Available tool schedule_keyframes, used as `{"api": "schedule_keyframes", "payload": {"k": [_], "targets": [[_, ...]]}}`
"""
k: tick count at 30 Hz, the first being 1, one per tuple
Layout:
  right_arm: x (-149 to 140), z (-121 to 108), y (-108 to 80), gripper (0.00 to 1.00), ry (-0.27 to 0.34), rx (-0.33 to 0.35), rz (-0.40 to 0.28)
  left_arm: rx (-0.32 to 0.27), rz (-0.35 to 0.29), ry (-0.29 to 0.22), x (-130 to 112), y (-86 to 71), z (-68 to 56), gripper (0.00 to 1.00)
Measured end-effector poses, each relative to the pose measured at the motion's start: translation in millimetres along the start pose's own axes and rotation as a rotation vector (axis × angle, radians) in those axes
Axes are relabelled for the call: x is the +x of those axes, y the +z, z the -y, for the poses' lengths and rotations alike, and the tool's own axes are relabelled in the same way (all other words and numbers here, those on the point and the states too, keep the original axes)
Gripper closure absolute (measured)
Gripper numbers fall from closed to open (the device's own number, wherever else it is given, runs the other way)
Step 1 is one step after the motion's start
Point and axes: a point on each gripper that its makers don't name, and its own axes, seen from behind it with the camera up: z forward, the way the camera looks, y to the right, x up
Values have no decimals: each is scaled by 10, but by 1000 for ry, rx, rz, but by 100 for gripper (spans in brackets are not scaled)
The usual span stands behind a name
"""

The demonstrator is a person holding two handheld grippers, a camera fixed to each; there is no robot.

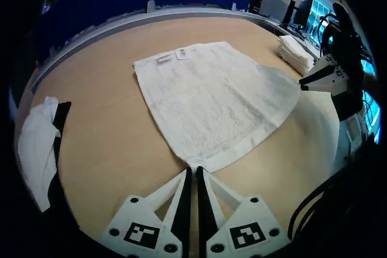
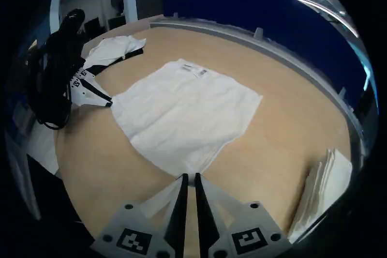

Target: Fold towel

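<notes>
The towel [image 1: 213, 98] lies spread flat on the desk [image 1: 106, 127], at the centre of the frame in both views, with its label [image 1: 182, 53] at the far edge. The left gripper [image 1: 192, 170], at the bottom centre of the left gripper view, has its jaws closed on the near corner. The right gripper [image 2: 188, 176], at the bottom centre of the right gripper view, has its jaws closed on the neighbouring corner. The step in hand appears to be the first fold. Both corners should rise together, travel level toward the labelled edge and land corner on corner. Unequal height or slack between the grippers would likely skew the fold. The stack of folded towels [image 1: 295, 52] sits well apart at the upper right.
</notes>
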Motion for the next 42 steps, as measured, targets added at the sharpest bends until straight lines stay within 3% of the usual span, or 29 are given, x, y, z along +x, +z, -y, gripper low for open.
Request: {"api": "schedule_keyframes", "payload": {"k": [8,21,35,42], "targets": [[51,23,-31,90,-5,7,-11,9,-6,-35,51,-120,46,92],[302,45,-319,90,-12,4,-53,12,-64,-82,397,-564,13,93],[487,139,-778,90,13,9,-87,-9,-88,-102,543,-1029,-180,93],[433,137,-833,90,13,9,-78,-14,-86,-118,503,-1095,-233,93]]}}
